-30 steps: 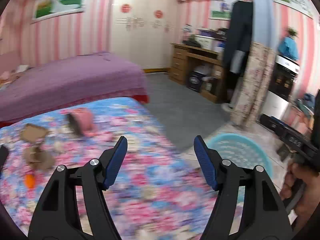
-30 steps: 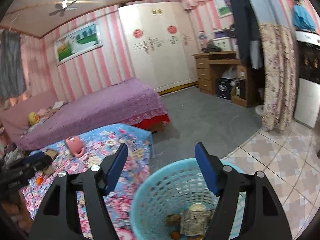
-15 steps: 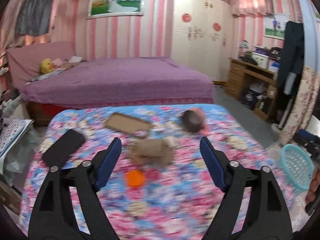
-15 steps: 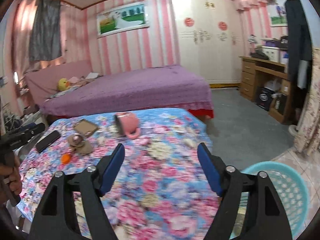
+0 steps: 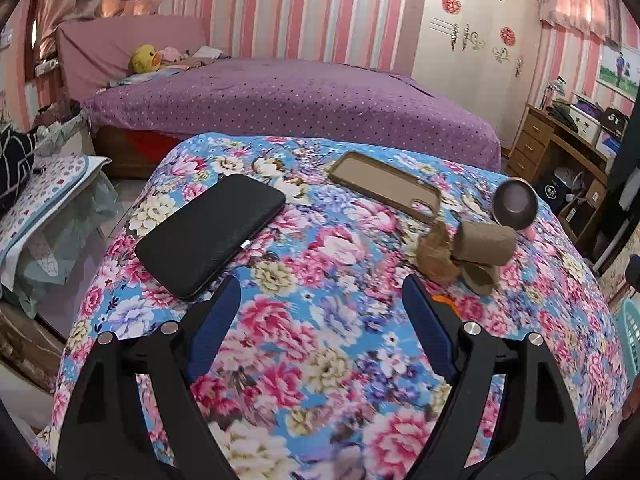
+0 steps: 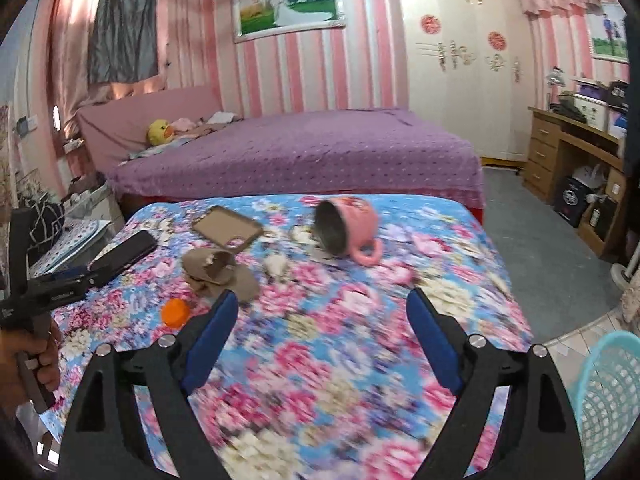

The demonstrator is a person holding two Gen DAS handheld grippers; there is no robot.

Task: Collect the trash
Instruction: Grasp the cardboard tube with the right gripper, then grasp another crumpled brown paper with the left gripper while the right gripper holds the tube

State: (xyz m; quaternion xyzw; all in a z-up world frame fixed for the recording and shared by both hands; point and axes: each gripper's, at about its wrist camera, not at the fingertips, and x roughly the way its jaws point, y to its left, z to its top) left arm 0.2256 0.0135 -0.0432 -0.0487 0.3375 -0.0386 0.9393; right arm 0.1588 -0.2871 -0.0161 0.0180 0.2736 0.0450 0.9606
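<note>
Lying sideways, cardboard tube (image 5: pixel 484 243) points right.

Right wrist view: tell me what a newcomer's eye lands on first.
The floral cloth fills the middle, loud with pink and blue blooms. On it a pink mug lies tipped on its side toward the far edge, with crumpled brown cardboard and an orange cap to its left. A turquoise basket sits at the lower right edge, off the cloth.
</note>
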